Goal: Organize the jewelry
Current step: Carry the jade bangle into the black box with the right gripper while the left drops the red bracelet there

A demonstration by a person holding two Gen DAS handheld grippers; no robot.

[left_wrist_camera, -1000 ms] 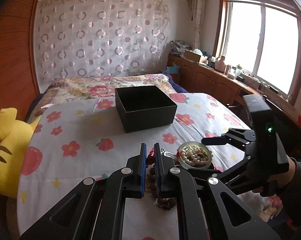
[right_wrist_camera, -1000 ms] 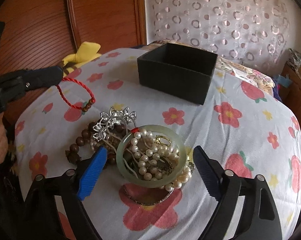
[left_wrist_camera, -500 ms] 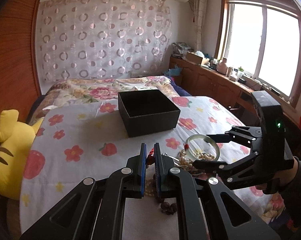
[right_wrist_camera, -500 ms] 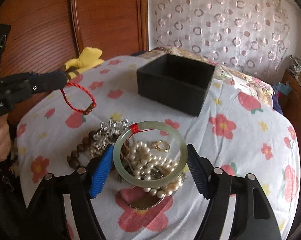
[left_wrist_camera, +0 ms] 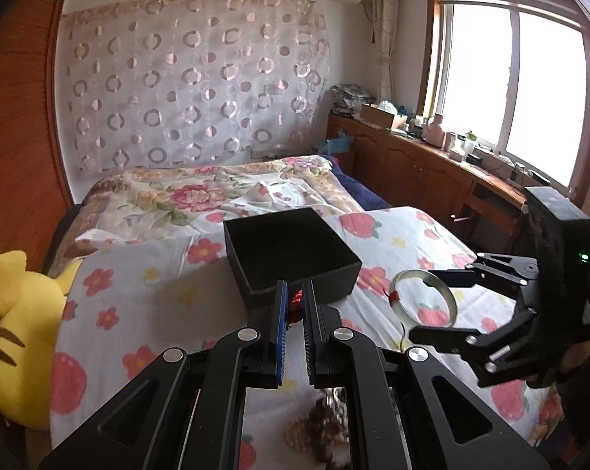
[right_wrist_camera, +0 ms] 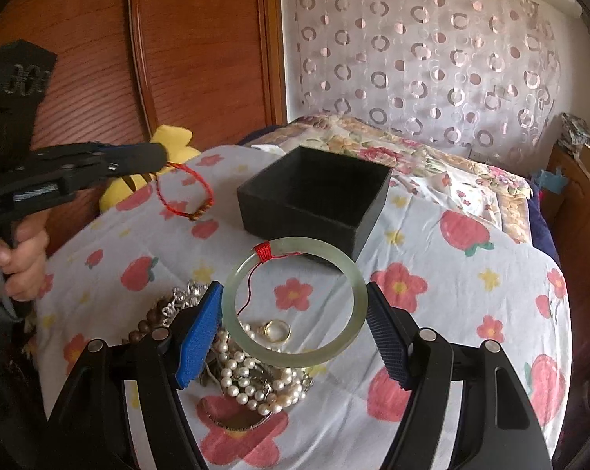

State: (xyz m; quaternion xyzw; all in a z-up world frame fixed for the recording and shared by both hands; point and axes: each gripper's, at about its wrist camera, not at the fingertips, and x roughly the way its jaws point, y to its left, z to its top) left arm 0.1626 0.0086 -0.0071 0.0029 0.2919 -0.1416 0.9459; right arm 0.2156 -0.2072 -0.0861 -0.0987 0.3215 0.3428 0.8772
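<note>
Black box (right_wrist_camera: pixel 314 192) ahead; pearls (right_wrist_camera: pixel 256 387), beads (right_wrist_camera: pixel 142 329) under right tongs (right_wrist_camera: pixel 295 333).

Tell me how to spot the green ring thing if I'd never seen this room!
Find the open black square box on the flowery bedsheet. Just in front of it, the right gripper holds up a pale green, smooth stone bangle above a heap of white pearl beads. It is the only big solid hoop, with a small knot of red thread tied on its rim.
</note>
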